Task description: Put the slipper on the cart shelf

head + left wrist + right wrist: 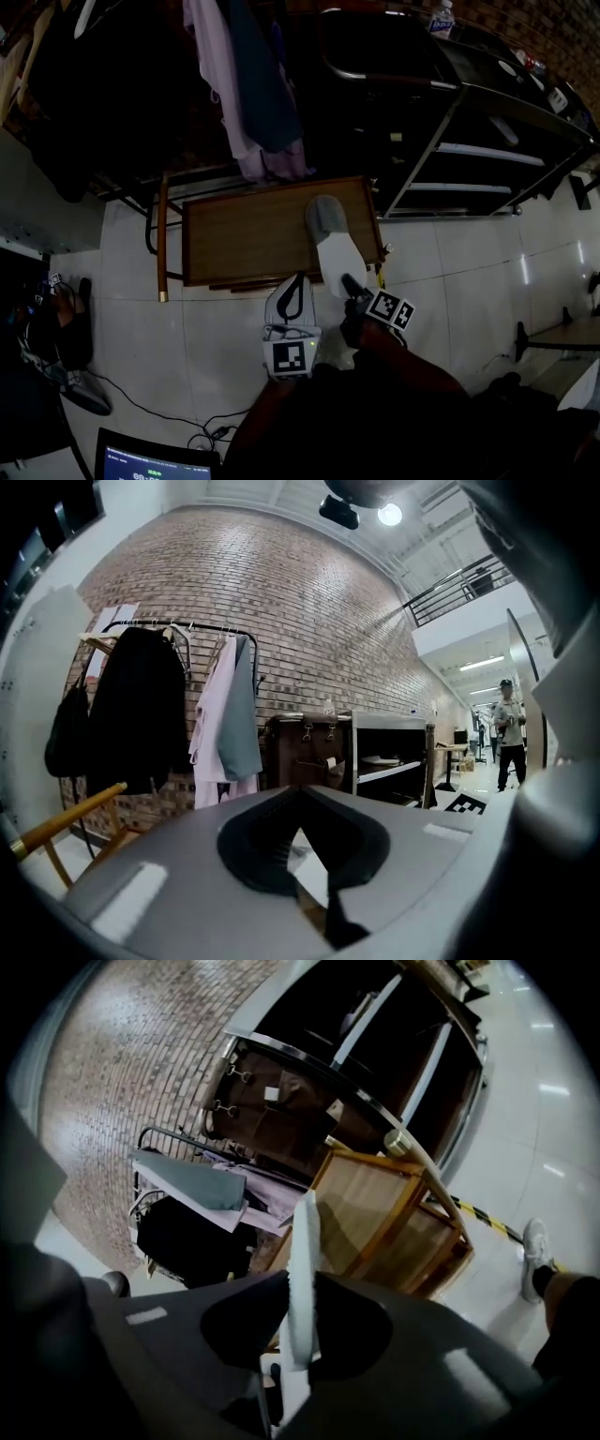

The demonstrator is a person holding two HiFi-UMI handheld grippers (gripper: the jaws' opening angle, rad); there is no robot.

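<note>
A white slipper (330, 246) with a grey toe lies along the right end of a low wooden table (244, 234), its heel sticking out over the front edge. My right gripper (349, 281) is shut on that heel. In the right gripper view the slipper's sole (302, 1241) stands edge-on, pinched between the two dark pads of the right gripper (300, 1288). My left gripper (297, 278) hovers just left of the slipper at the table's front edge, its tips together and empty; the left gripper view (300, 791) shows the same. The black metal cart (487, 155) with pale shelves stands beyond the table, to the right.
A clothes rack with hanging garments (253, 84) stands behind the table. A wooden rail (162, 234) runs along the table's left side. A water bottle (441, 17) tops the cart. A person (509, 728) stands far right. Cables and a laptop screen (155, 464) lie near my feet.
</note>
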